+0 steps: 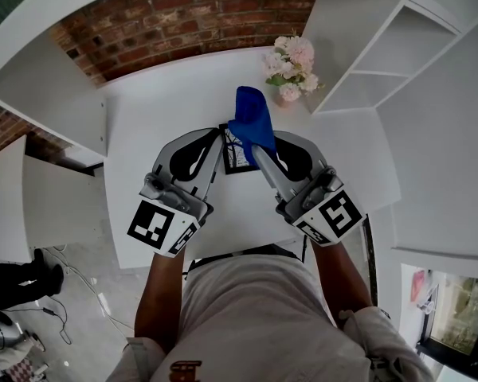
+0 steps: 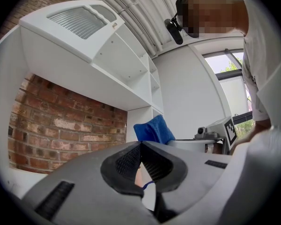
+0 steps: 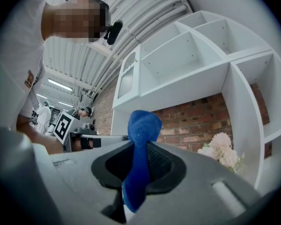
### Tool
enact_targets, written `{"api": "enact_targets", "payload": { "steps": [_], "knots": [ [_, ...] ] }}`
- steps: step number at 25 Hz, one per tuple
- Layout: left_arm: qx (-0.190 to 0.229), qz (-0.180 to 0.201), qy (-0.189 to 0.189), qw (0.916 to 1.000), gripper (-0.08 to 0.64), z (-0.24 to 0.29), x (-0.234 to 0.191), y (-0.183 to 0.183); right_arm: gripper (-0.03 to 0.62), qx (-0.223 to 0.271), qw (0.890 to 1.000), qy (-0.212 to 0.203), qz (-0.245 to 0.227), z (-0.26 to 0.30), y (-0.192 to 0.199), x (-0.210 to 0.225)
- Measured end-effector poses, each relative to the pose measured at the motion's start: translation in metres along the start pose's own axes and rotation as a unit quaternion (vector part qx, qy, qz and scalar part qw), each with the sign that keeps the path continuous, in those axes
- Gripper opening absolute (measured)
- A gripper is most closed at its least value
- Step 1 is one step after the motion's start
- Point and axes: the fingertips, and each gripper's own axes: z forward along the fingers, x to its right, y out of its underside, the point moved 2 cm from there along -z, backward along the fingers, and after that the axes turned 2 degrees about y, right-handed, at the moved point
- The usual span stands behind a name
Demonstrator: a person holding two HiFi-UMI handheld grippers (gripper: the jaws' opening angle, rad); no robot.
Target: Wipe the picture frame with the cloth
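Inside the right claw [image 3: 139, 149] (clamped shut) sits the blue cloth [image 3: 143, 123].

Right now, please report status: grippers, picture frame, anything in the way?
Left gripper shut, empty. Right gripper shut on blue cloth. Picture frame flat on table, below them. Pink flowers behind, apart.

Head view from above, facing steeply down onto the white tabletop [image 1: 143, 150]. Each gripper view low and close behind its own fingers [image 2: 124, 163], tilted slightly upward, side by side. Shared by all three: brick wall [image 1: 183, 14] and blue cloth [image 1: 251, 118].
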Motion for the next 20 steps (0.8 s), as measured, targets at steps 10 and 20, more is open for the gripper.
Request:
{"api": "enact_targets", "payload": {
  "steps": [10,20],
  "knots": [
    [0.003,-0.004,0.001,1.0000,0.000,0.0001,0.0009,-0.0017,0.063,-0.001,1.000,-0.002,0.001,-0.0019,0.0000,-0.0006],
    [0.004,-0.006,-0.001,1.0000,0.000,0.0006,0.0025,-0.0003,0.063,-0.002,1.000,0.000,0.002,-0.0058,0.0017,0.0005]
  ]
}}
